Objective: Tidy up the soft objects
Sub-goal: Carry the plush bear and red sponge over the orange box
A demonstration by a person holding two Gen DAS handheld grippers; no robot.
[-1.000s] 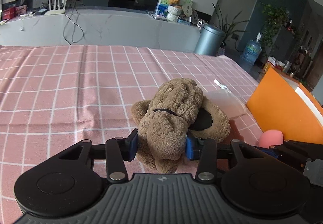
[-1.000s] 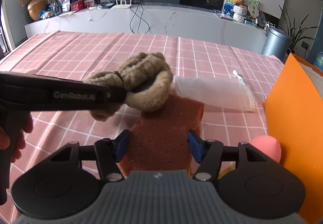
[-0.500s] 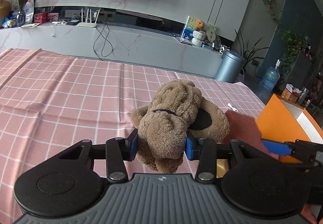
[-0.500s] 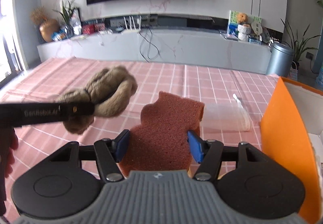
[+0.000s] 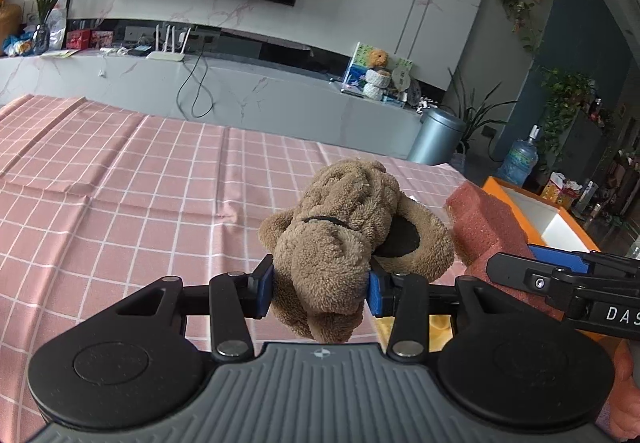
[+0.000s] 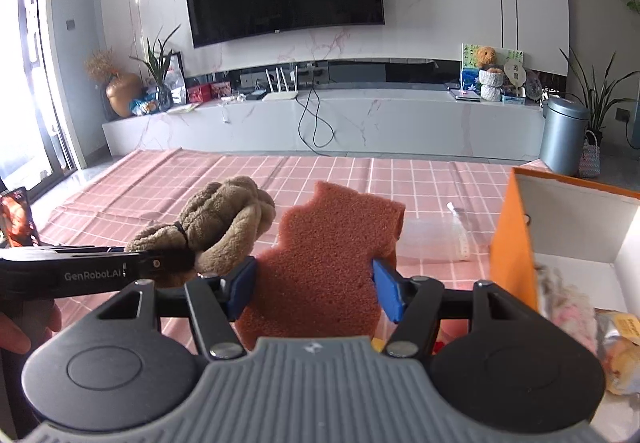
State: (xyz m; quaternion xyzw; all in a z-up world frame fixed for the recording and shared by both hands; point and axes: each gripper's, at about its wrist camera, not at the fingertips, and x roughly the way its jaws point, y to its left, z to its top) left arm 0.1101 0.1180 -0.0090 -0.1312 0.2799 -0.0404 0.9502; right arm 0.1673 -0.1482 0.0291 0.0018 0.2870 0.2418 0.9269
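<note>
Left wrist view: the brown plush dog with a black collar point(image 5: 340, 227) looks light and squashy, best pinched across its bulk. The left gripper point(image 5: 320, 283) is clenched on its body, blue pads sunk into the fur, holding it above the pink checked tablecloth point(image 5: 120, 183) and left of the open orange box point(image 5: 536, 211).

Right wrist view: the reddish-brown cut-out foam sponge point(image 6: 324, 263) seems featherlight and springy. The right gripper point(image 6: 314, 289) grasps its waist, about half open, just left of the box.
</note>
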